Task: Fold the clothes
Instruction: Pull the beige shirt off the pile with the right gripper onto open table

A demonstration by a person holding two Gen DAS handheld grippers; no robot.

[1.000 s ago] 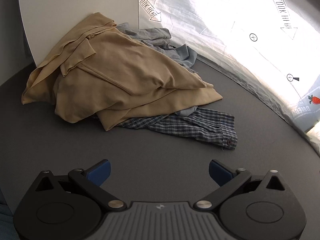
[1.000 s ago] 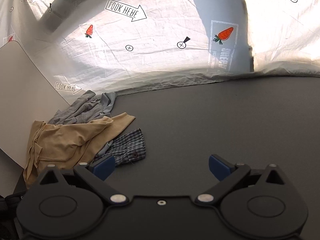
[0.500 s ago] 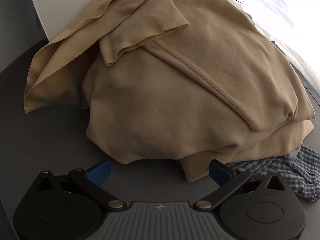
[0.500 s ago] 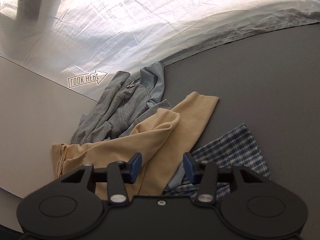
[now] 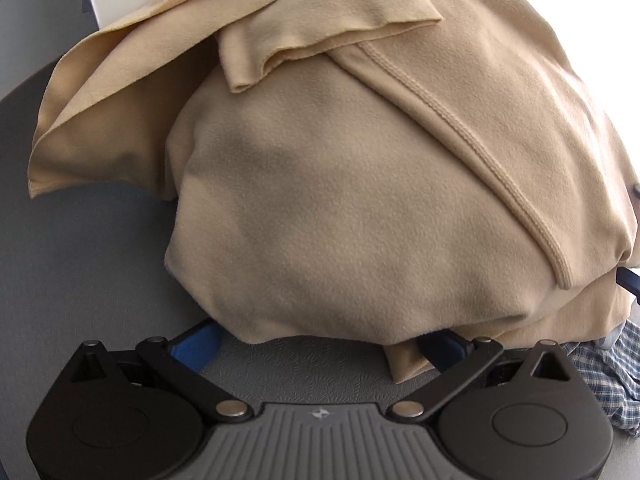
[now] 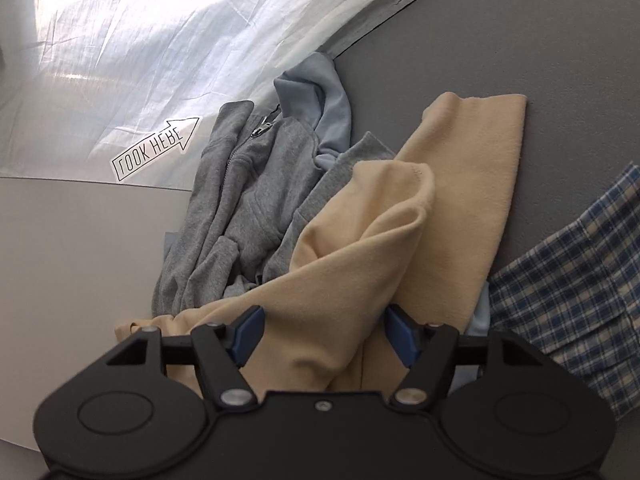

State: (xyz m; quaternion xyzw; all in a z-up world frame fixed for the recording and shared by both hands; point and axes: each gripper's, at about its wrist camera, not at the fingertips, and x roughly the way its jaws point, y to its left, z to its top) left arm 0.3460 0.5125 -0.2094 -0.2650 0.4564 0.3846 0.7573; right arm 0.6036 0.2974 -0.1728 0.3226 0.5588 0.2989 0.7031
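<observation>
Left tool (image 5: 320, 338) spread at tan garment (image 5: 360, 200) edge, right tool (image 6: 325, 330) straddling its fold

We bring our left gripper (image 5: 320, 340) in from well back on the gray table (image 5: 80, 280) until its spread fingers straddle the near edge of the tan garment (image 5: 360, 200). Our right gripper (image 6: 324, 332) also closes in on the pile, narrows its jaws partway, and now flanks a tan fold.

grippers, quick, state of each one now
left gripper: open, fingers at the edge of the tan garment, holding nothing.
right gripper: open, fingers either side of a tan fold, not clamped.
</observation>
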